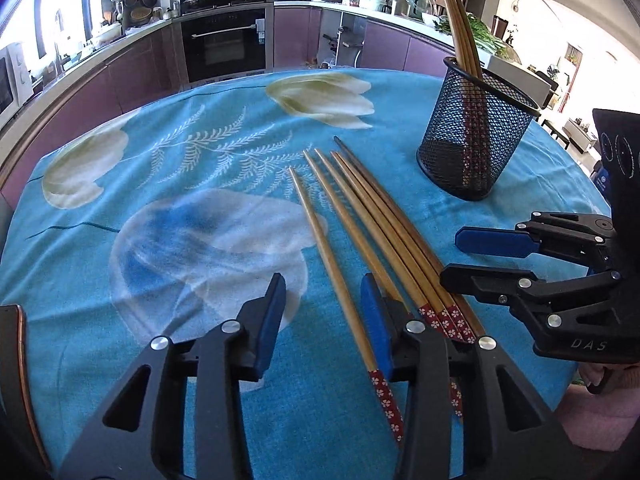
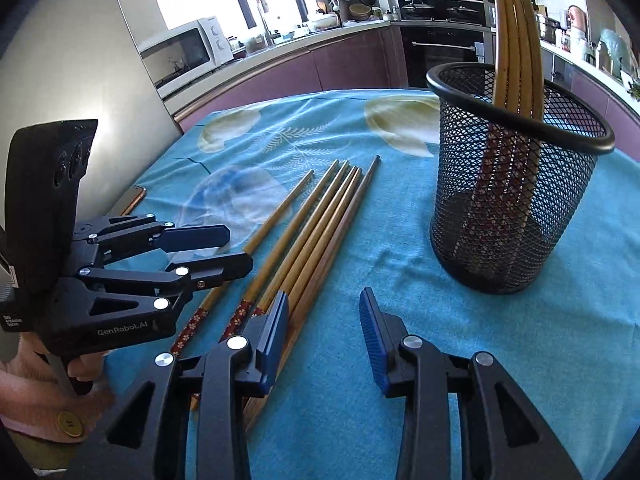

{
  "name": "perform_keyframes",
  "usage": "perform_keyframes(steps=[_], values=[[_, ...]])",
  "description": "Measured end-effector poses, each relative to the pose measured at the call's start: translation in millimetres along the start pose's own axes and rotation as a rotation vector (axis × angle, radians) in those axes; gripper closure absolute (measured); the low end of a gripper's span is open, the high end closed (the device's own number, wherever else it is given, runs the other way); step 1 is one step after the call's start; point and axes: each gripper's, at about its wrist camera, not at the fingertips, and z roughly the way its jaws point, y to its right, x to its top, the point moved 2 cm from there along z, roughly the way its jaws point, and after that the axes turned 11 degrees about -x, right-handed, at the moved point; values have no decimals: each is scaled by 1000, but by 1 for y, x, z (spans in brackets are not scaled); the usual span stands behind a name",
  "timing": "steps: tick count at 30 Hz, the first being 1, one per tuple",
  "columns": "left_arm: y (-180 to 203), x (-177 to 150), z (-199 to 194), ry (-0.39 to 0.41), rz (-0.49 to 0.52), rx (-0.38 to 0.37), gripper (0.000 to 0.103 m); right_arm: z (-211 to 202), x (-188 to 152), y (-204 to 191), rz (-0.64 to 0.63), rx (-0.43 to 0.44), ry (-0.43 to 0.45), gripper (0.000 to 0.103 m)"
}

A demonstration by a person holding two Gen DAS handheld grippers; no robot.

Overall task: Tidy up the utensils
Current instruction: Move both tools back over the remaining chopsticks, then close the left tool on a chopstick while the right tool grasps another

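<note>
Several wooden chopsticks [image 1: 384, 232] with red flowered ends lie bundled on the blue flowered tablecloth [image 1: 160, 264]. One single chopstick [image 1: 320, 232] lies apart on their left. My left gripper [image 1: 322, 284] is open low over the cloth, and the single chopstick runs between its pads untouched. My right gripper [image 2: 324, 296] is open too. Its left finger [image 2: 276, 328] sits over the bundle's [image 2: 320, 224] right edge, with mostly bare cloth in the gap. A black mesh cup [image 2: 516, 200] stands upright beyond it, holding a few chopsticks [image 2: 516, 40].
A phone with a copper edge [image 2: 134, 198] lies at the table's left side. A hand [image 2: 80, 364] holds the left gripper [image 2: 236, 250]. Purple kitchen cabinets and an oven [image 1: 224, 44] stand behind the table. A microwave [image 2: 184, 48] sits on the counter.
</note>
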Motion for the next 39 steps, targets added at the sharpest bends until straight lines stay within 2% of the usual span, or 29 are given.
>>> perform_keyframes(steps=[7,21,25,26,33,39], values=[[-3,1,0,2,-9,-6,77,-2,-1,1,-13,-35,-12,77],[-4,10,11,-4,5,7,78,17,18,0,-14,-105,-13,77],[-6,11,12,5,-8,9,87,18,18,5,20,-116,-7,88],[-6,11,12,6,-13,5,90,17,18,8,38,-108,-7,92],[-9,10,7,32,-55,-12,95,12,15,22,134,-59,1,97],[-4,11,-2,52,-37,-53,95,-4,17,18,113,30,38,97]])
